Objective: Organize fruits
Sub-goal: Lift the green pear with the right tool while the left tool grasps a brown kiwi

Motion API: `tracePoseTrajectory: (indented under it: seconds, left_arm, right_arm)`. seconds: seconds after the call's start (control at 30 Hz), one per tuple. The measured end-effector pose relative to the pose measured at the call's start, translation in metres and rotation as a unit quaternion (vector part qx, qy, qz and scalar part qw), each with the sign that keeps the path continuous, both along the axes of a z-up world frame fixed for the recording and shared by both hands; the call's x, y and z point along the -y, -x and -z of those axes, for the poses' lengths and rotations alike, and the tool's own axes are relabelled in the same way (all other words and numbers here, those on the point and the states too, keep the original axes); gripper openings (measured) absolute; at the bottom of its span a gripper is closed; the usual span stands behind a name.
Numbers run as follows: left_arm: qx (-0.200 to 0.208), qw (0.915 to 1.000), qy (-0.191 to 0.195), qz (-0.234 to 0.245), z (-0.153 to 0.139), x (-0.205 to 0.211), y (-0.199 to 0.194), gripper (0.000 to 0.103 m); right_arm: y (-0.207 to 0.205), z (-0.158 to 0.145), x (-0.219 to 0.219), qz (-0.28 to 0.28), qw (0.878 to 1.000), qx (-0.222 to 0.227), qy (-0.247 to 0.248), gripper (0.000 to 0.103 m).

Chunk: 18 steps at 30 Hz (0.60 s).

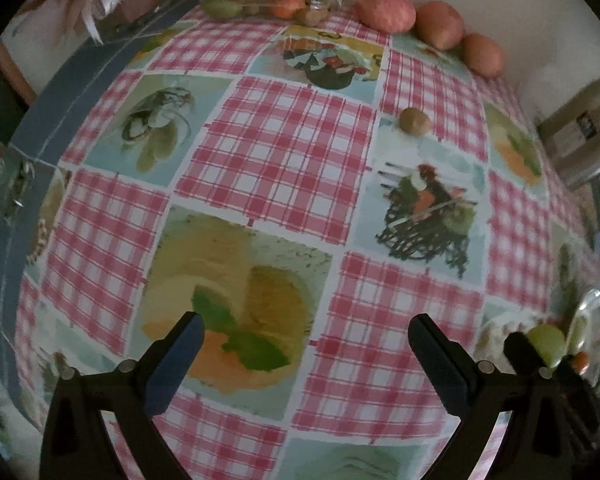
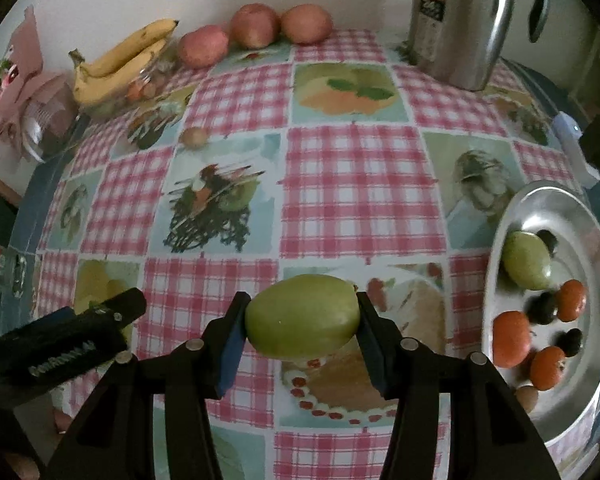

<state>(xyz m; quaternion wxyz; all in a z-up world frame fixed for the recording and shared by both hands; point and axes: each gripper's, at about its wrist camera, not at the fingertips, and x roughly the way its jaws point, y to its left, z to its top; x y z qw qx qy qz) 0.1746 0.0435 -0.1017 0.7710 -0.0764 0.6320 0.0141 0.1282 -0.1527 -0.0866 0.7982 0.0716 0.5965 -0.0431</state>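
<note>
My right gripper (image 2: 302,330) is shut on a green fruit (image 2: 302,316), held just above the checked tablecloth. To its right a silver plate (image 2: 556,200) carries another green fruit (image 2: 527,260), orange fruits (image 2: 510,338) and small dark ones. My left gripper (image 1: 306,344) stands open over the cloth with nothing between its fingers; in the right wrist view it shows at the lower left (image 2: 100,316). In the left wrist view the held green fruit (image 1: 548,342) shows at the far right edge. A small brown fruit (image 1: 414,120) lies alone on the cloth.
Three red apples (image 2: 256,26) line the back wall. Bananas (image 2: 120,60) rest over a glass bowl of small fruits at the back left. A steel thermos jug (image 2: 460,20) stands at the back right. A pink box (image 2: 28,80) sits at the left edge.
</note>
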Motion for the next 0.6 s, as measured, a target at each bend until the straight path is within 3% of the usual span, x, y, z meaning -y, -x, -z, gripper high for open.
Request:
tracePoseTrajectory:
  seconds: [0.37,0.6]
  left_arm:
    - [0.018,0.9984,0.053,-0.012,-0.008,0.012,0.006,0.103]
    - [0.010,0.9976,0.069,-0.003,-0.004,0.031,-0.001,0.103]
  right_arm:
    - [0.002,-0.011,0.016,0.016,1.000,0.016,0.002,0.053]
    - [0.003,-0.017,0.039,0.057,0.998,0.022,-0.027,0.053]
